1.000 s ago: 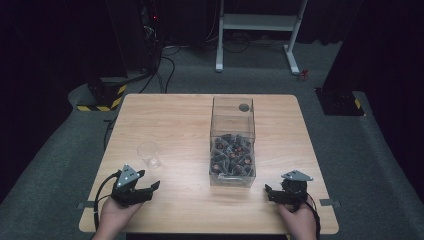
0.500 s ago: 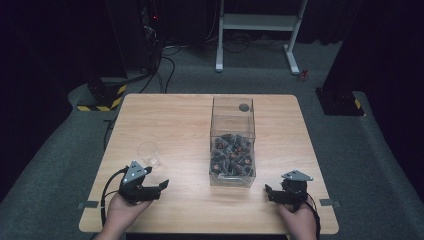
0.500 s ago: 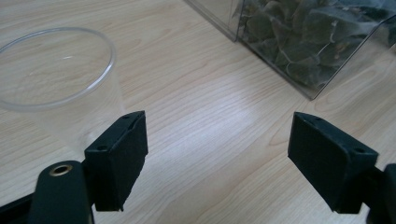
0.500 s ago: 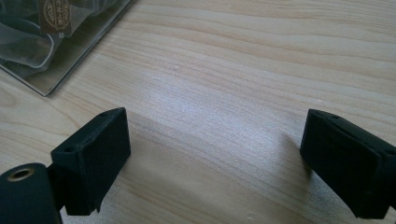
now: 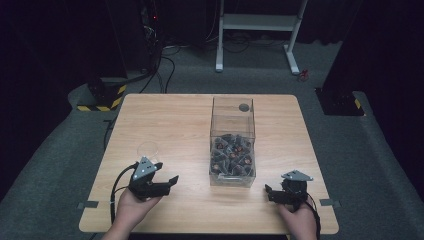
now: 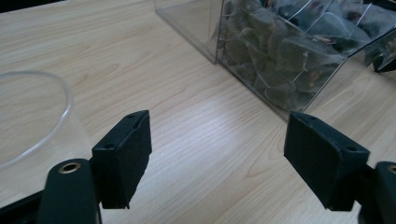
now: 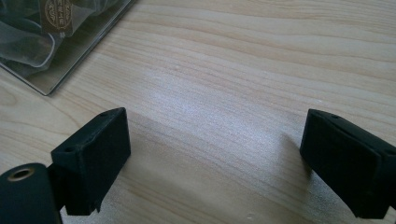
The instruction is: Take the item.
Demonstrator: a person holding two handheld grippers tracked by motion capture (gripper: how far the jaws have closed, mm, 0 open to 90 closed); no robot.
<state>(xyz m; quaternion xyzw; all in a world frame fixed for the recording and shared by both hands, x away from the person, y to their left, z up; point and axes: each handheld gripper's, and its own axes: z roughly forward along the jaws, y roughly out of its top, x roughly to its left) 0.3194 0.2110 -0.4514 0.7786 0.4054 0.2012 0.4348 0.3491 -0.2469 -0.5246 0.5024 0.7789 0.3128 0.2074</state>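
Note:
A clear plastic box [image 5: 232, 145] stands on the wooden table [image 5: 170, 115], its lower half packed with dark pyramid tea bags [image 5: 231, 155]. A small clear cup [image 5: 148, 149] stands left of it. My left gripper [image 5: 170, 181] hovers just in front of the cup and points right toward the box. It is open, its jaws have just been closing slightly, and nothing is between them. In the left gripper view the cup [image 6: 37, 121] sits at the left and the box [image 6: 280, 51] lies ahead. My right gripper [image 5: 269, 192] rests open near the box's front right corner [image 7: 56, 42], holding nothing.
A round dark spot [image 5: 244, 107] shows at the box's far end. Bare tabletop [image 7: 243, 74] lies ahead of the right gripper. Beyond the table are a white frame's legs [image 5: 257, 22], cables and black-and-yellow striped floor blocks [image 5: 107, 100].
The left gripper has shifted right and slightly up, away from the cup and toward the box. The right gripper has stayed where it was.

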